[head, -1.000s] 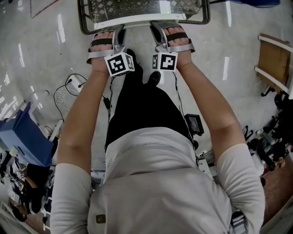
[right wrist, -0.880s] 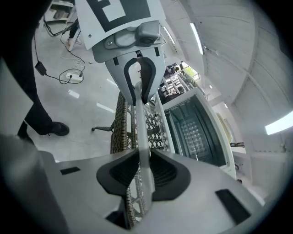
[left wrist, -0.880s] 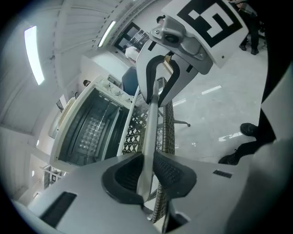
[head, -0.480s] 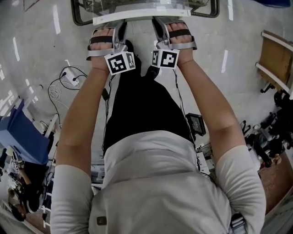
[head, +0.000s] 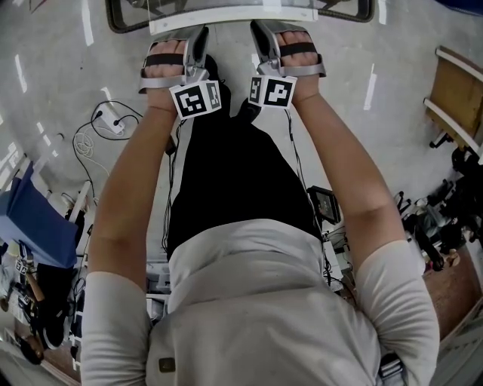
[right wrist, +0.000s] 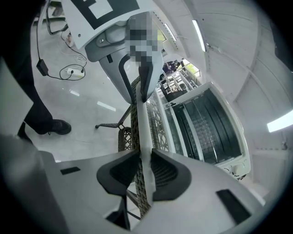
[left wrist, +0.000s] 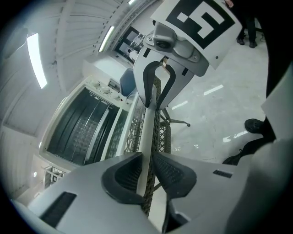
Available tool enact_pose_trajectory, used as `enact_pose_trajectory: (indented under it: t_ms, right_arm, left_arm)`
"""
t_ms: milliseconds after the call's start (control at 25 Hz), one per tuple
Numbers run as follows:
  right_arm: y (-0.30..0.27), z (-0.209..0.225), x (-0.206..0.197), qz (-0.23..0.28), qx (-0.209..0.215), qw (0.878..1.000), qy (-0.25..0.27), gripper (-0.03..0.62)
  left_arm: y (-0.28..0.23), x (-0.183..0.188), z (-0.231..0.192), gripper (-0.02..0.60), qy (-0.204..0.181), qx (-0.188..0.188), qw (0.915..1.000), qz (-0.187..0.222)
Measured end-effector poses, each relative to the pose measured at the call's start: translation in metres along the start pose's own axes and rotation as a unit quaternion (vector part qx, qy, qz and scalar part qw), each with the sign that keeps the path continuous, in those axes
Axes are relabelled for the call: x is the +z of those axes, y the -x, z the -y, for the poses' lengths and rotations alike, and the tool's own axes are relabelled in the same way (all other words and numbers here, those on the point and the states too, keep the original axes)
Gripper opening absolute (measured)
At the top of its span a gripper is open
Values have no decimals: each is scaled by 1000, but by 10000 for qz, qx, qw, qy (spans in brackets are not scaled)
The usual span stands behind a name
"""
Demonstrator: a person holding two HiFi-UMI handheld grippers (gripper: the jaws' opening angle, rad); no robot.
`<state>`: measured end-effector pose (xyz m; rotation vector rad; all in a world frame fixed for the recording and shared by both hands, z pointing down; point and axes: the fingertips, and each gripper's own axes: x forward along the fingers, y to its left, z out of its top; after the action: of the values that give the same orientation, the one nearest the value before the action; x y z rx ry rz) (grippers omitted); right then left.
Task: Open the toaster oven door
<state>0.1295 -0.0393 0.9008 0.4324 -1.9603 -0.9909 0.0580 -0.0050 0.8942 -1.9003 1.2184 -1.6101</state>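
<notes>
The toaster oven door's white handle bar (head: 234, 18) runs along the top edge of the head view. My left gripper (head: 198, 39) and right gripper (head: 261, 36) hold it side by side. In the left gripper view the handle bar (left wrist: 147, 137) passes between the pads of the left gripper (left wrist: 149, 171), which press on it. The right gripper view shows the same bar (right wrist: 142, 137) clamped by the right gripper (right wrist: 143, 171). The oven's open cavity with its wire rack (left wrist: 82, 128) (right wrist: 210, 128) shows beyond the handle.
A woven wicker stand (left wrist: 162, 132) sits under the oven. On the floor lie a power strip with cables (head: 113, 124) at left, a blue box (head: 34, 226), a small black device (head: 324, 203), and a wooden frame (head: 460, 83) at right.
Both grippers have gone down together with the handle still between their jaws. In the head view the handle and door have slid toward the top edge, and the wire rack has left the picture.
</notes>
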Motion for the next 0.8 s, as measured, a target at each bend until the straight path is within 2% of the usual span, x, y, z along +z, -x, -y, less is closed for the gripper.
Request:
enact_pose_trajectory:
  t_ms: [800]
  right_arm:
    - [-17,-27,-13,-102,103,9999,6,92]
  left_arm:
    - [-21,-5,27,94,-98,-72,9999,-63]
